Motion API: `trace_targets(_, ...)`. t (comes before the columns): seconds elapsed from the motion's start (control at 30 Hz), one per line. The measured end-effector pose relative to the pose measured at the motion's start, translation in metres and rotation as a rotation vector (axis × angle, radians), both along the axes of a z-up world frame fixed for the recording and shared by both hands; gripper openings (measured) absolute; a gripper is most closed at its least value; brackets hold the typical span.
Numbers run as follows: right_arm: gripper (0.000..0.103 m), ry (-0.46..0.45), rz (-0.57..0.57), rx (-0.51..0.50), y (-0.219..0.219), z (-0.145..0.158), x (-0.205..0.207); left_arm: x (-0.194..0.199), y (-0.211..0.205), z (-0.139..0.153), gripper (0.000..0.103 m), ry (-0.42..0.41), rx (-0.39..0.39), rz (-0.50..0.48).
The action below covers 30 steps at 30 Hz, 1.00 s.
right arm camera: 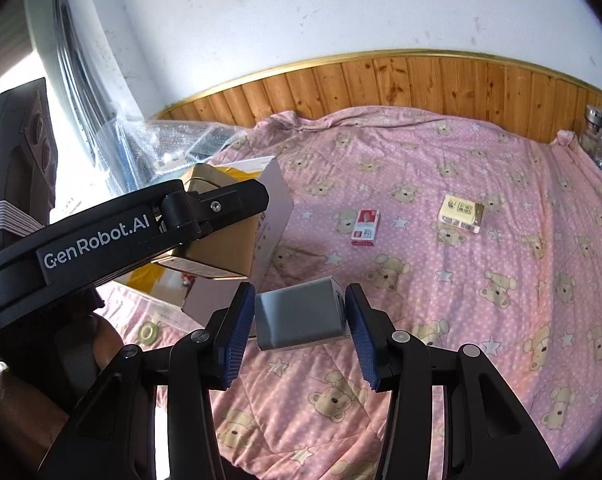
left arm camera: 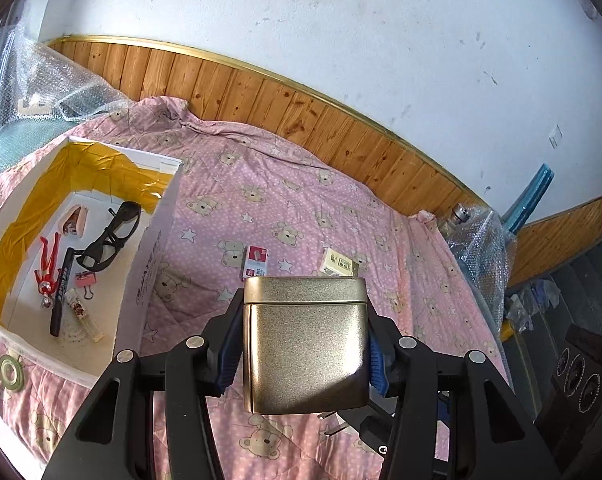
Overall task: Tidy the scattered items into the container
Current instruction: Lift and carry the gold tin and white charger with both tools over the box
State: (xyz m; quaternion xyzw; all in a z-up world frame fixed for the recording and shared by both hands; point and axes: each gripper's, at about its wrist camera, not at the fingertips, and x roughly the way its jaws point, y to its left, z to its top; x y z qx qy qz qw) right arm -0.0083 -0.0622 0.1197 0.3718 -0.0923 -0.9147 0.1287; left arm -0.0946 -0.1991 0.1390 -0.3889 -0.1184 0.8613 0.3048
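Left wrist view: the left gripper (left arm camera: 304, 346) is clamped on a gold tin (left arm camera: 306, 344), both blue pads pressed against its sides, held above the pink quilt (left arm camera: 381, 240). To its left stands the white box (left arm camera: 153, 248) with yellow lining; only this view shows the contents: glasses (left arm camera: 109, 236), a red figure (left arm camera: 48, 268), a black pen (left arm camera: 61, 292), a pink clip (left arm camera: 85, 282). Beyond the tin lie a red packet (left arm camera: 255, 261) and a yellow packet (left arm camera: 338, 262), apart from each other.

Right wrist view: the right gripper (right arm camera: 299, 332) has its pads touching a grey block (right arm camera: 301, 316); whether it grips or merely brackets the block cannot be told. This view alone shows the left gripper (right arm camera: 217, 208) from outside, holding the tin (right arm camera: 217, 256) just beside the box (right arm camera: 275, 204), and a hand (right arm camera: 17, 412) under its handle. The red packet (right arm camera: 366, 227) and yellow packet (right arm camera: 462, 213) lie on the quilt (right arm camera: 481, 320) farther off
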Motion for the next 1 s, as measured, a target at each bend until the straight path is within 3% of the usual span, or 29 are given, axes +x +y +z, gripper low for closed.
trace_targets(0.37, 0.049, 0.014, 0.037, 0.034, -0.027, 0.011, 0.005, 0.000, -0.033, 0.013, 0.052, 0.014, 0.061, 0.037)
trace_targets(1.0, 0.049, 0.007, 0.092, 0.054, -0.067, 0.009, -0.004, -0.010, -0.078, 0.008, 0.052, -0.007, 0.116, 0.083)
